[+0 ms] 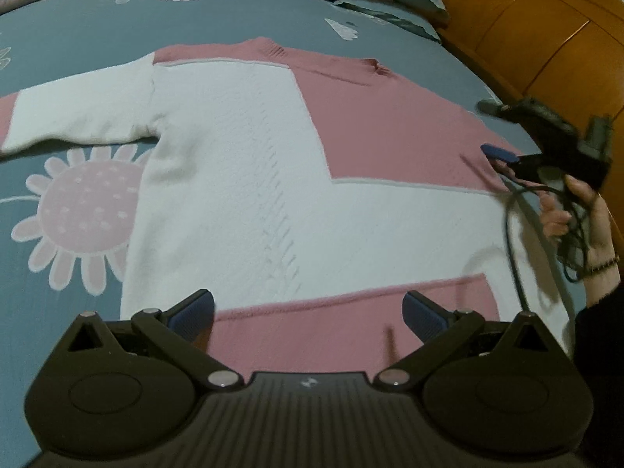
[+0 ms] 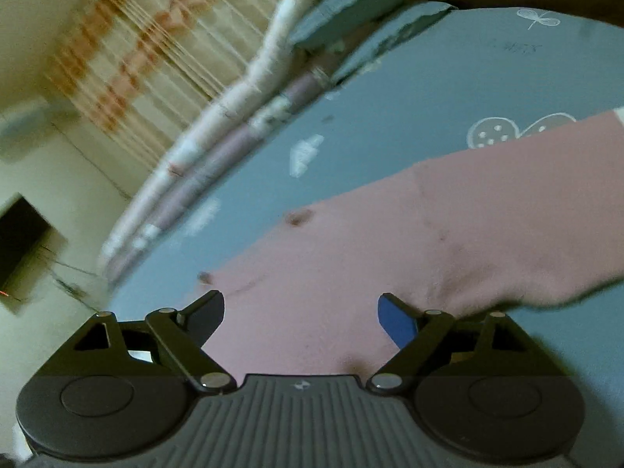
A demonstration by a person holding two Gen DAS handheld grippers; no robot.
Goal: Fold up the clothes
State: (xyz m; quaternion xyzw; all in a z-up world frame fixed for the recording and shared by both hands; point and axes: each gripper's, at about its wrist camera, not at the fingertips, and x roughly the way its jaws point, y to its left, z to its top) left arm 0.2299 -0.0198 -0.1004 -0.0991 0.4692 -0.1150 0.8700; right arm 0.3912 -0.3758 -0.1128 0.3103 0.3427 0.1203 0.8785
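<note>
a blue-grey flower-print bedsheet (image 1: pixel 85 58) covers the bed, with a wooden headboard (image 1: pixel 546 31) at the far right. a pink and white sweater (image 1: pixel 241 163) lies flat on the sheet, one white sleeve (image 1: pixel 78 117) stretched out to the left. the left gripper (image 1: pixel 308 308) hovers over the pink hem, its jaws wide apart. the right gripper (image 2: pixel 301 314), also spread and empty, sits over the pink sleeve (image 2: pixel 390 241); a hand (image 1: pixel 585 218) holds it by the sweater's right edge.
</note>
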